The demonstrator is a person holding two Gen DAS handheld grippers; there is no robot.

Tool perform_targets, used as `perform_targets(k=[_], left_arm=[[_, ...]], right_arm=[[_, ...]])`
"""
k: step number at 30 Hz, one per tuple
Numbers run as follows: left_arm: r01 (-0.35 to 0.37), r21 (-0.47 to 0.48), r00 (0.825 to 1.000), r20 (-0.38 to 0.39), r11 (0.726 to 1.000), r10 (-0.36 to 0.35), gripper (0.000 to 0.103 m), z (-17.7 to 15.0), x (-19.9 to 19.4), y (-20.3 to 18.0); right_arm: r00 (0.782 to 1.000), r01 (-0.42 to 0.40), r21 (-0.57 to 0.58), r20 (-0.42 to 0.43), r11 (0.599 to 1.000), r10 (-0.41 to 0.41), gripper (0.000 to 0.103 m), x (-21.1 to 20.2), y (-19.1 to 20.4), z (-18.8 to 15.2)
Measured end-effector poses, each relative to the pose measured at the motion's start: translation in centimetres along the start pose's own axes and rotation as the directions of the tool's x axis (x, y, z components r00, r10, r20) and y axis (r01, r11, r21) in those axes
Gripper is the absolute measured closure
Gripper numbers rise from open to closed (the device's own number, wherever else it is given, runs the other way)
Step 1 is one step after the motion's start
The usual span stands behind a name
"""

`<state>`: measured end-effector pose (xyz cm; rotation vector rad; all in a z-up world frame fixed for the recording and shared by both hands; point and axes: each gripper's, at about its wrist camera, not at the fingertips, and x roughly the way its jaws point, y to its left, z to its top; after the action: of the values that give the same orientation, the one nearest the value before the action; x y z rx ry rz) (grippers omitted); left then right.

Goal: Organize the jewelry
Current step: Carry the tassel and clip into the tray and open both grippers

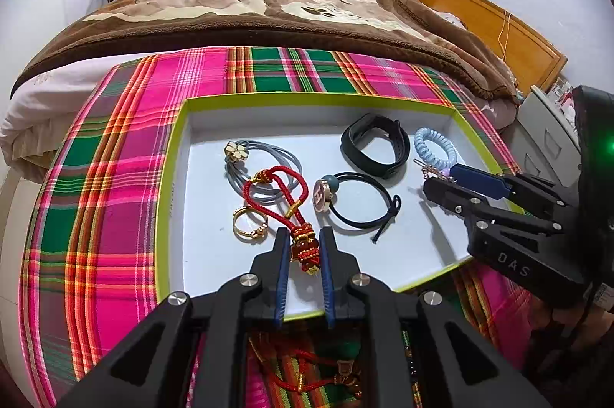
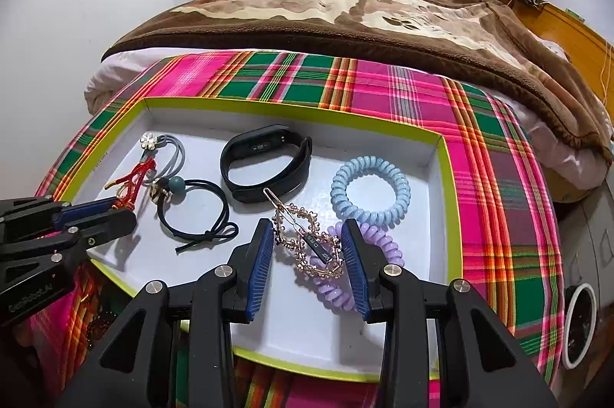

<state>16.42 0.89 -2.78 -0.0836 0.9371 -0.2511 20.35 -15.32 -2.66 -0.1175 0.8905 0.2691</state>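
Note:
A white tray with a lime-green rim (image 1: 180, 139) (image 2: 445, 178) lies on a plaid cloth. My left gripper (image 1: 304, 235) is open, its pads on either side of the red cord charm (image 1: 305, 247), without closing on it. My right gripper (image 2: 309, 235) is open around a gold flower hair clip (image 2: 307, 239) lying on a purple coil hair tie (image 2: 337, 293). The tray also holds a gold ring (image 1: 249, 224), a grey cord bracelet (image 1: 268, 162), a black hair tie with a bead (image 1: 364, 201), a black fitness band (image 2: 264, 162) and a blue coil hair tie (image 2: 370, 193).
The plaid cloth (image 1: 115, 178) covers the foot of a bed with a brown blanket (image 1: 268, 9). More red cord jewelry (image 1: 307, 369) lies on the cloth below the tray's near edge. A white cabinet (image 2: 591, 243) stands to the right.

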Motion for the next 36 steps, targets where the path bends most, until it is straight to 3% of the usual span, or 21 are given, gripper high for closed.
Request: perform_targets(k=[8,10,12,26,30,36], left_arm=[[0.011,-0.011,1.000,-0.004,1.000,-0.011,0.086,0.2,0.0,0.2],[0.009,-0.013,1.000,-0.005,1.000,-0.009,0.083,0.2,-0.1,0.1],[0.012,-0.013,1.000,-0.003,1.000,-0.012,0.074,0.2,-0.1,0.1],[0.015,-0.019,1.000,0.008,1.000,-0.015,0.062,0.1,-0.8,0.1],[0.018,-0.021,1.000,0.012,1.000,-0.018,0.061,0.0,-1.2,0.1],[0.016,-0.024,0.999,0.028,1.000,-0.016,0.059,-0.1,-2.3,0.0]], right_arm=[[1.000,0.005,0.003,0.002,1.000,-0.005,0.065,0.1,0.1,0.2],[1.000,0.004,0.005,0.003,1.000,-0.004,0.065,0.1,0.0,0.2],[1.000,0.005,0.002,0.002,1.000,-0.005,0.065,0.2,0.0,0.2],[1.000,-0.017,0.037,0.013,0.999,0.017,0.064,-0.1,-0.2,0.1],[0.999,-0.023,0.035,0.026,0.999,0.022,0.054,-0.6,0.0,0.1],[0.999,-0.029,0.045,0.046,0.999,0.027,0.054,-1.5,0.1,-0.1]])
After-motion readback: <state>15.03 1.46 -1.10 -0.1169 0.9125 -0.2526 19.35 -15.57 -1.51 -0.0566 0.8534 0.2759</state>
